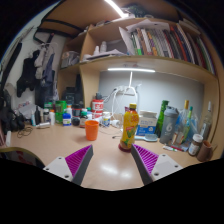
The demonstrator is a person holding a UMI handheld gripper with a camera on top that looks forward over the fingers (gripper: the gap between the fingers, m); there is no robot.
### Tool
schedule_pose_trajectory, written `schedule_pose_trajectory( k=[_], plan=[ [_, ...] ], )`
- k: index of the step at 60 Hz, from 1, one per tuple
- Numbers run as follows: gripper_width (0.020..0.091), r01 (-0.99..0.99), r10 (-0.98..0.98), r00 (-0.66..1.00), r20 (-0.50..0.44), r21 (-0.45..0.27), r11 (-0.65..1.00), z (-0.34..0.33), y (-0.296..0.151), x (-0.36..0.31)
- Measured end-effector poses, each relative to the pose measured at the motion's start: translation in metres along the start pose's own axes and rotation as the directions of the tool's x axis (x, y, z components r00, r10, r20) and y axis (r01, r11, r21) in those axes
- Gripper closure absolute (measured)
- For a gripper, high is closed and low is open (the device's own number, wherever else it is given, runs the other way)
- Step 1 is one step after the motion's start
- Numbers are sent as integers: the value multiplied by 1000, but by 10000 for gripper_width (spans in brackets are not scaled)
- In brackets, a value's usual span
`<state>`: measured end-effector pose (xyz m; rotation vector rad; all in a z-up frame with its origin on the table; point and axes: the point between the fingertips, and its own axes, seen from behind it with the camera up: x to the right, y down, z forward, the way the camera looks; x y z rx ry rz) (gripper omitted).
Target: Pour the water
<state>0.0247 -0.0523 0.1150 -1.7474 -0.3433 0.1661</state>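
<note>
A bottle with a yellow and orange label and a green cap (129,126) stands upright on the light wooden desk (105,160), beyond my fingers and toward the right one. An orange cup (92,129) stands to its left, farther back. My gripper (113,161) is open, with its purple pads (76,160) wide apart and only bare desk between them. It touches neither the bottle nor the cup.
Several bottles (172,124) crowd the right side of the desk, with a green one (161,116) among them. Small jars and containers (66,115) line the back left. A shelf of books (160,42) hangs above, with a light strip (132,70) under it.
</note>
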Motion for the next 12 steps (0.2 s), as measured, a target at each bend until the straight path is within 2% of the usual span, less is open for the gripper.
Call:
schedule_pose_trajectory(
  k=[5,12],
  plan=[
    [253,2,-2,1000,25,-1,1000,-29,7,-11],
    [253,-15,15,1000,11,34,999,-64,6,-12]
  ],
)
